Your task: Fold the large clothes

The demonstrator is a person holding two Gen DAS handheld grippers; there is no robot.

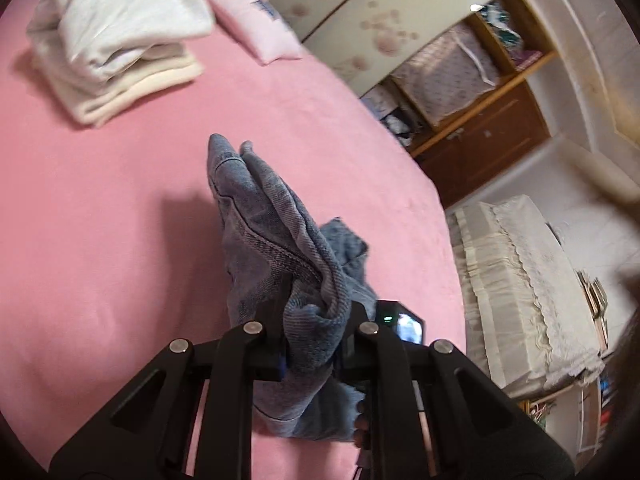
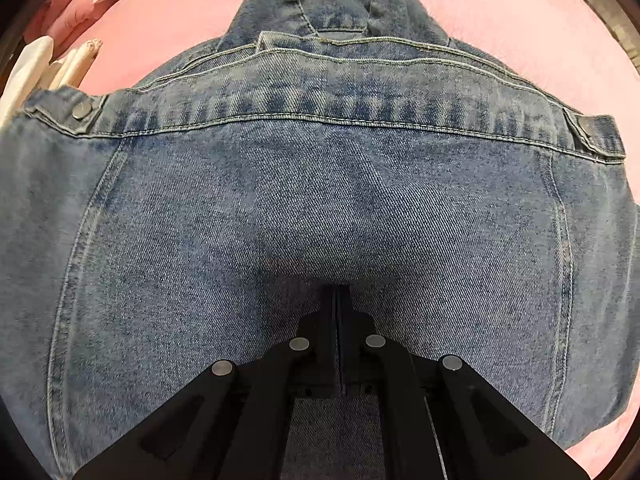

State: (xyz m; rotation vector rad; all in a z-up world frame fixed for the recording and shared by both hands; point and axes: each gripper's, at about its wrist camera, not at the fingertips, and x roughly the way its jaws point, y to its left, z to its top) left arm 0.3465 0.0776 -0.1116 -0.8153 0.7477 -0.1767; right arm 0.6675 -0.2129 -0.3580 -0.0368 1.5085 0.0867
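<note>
— Denim is bunched between the fingers of the left gripper (image 1: pixel 316 344) at the bottom centre of the left view; what is clamped there?

— A gathered fold of the jacket (image 1: pixel 276 240) is grasped, and it is held up over the pink bed (image 1: pixel 120 208), with more cloth hanging below the fingers. A small lit screen (image 1: pixel 408 326) is seen just right of the fold.

— What else is shown, left to right?

— Folded white cloths (image 1: pixel 116 44) are stacked at the upper left, a pale pillow (image 1: pixel 256 24) is lain beside them, a wooden cabinet (image 1: pixel 488 136) is seen at the upper right, and a lace-covered surface (image 1: pixel 532 280) at the right edge.

— And the right view?

— The right gripper (image 2: pixel 337 294) is closed, fingers pressed together at the lower centre, tips against the jacket (image 2: pixel 320 200). Whether cloth is pinched cannot be told. The jacket is spread flat, back up, over most of the frame, collar (image 2: pixel 340 4) at the top centre, with a snap tab (image 2: pixel 82 109) at the left and another (image 2: pixel 588 126) at the right. White cloths (image 2: pixel 36 68) are seen at the upper left edge.
</note>
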